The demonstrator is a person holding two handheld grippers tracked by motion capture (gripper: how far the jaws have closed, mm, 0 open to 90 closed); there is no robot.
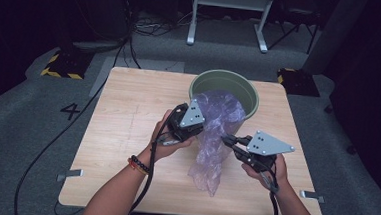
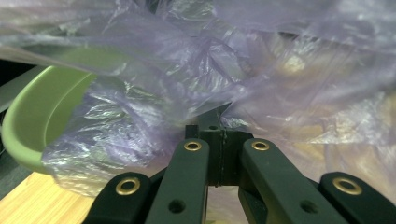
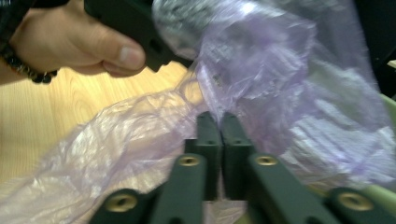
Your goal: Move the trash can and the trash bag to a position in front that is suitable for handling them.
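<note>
Purple plastic bag (image 1: 216, 134) drapes from green bin (image 1: 207, 82) rim toward worktop (image 1: 123, 113), long axis near-far. Left gripper (image 1: 193, 130) jaws clamped on film near the rim; right gripper (image 1: 226, 138) jaws clamped on it lower.

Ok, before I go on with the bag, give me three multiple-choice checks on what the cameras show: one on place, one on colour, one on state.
1. Where does the green bucket stand?
A. At the table's far edge
B. On the floor
C. At the table's near left corner

2. What colour is the plastic bag?
A. Opaque black
B. Translucent purple
C. Bright yellow

3. How do the left gripper jaws stand?
A. Wide open, away from the bag
B. Shut on the bag
C. Shut on the bucket rim

Answers:
1. A, the high view shows it at the far side of the wooden table.
2. B, the film is pale purple and the table shows through it.
3. B, the left gripper view shows the jaws together with film pinched at their tips.
</note>
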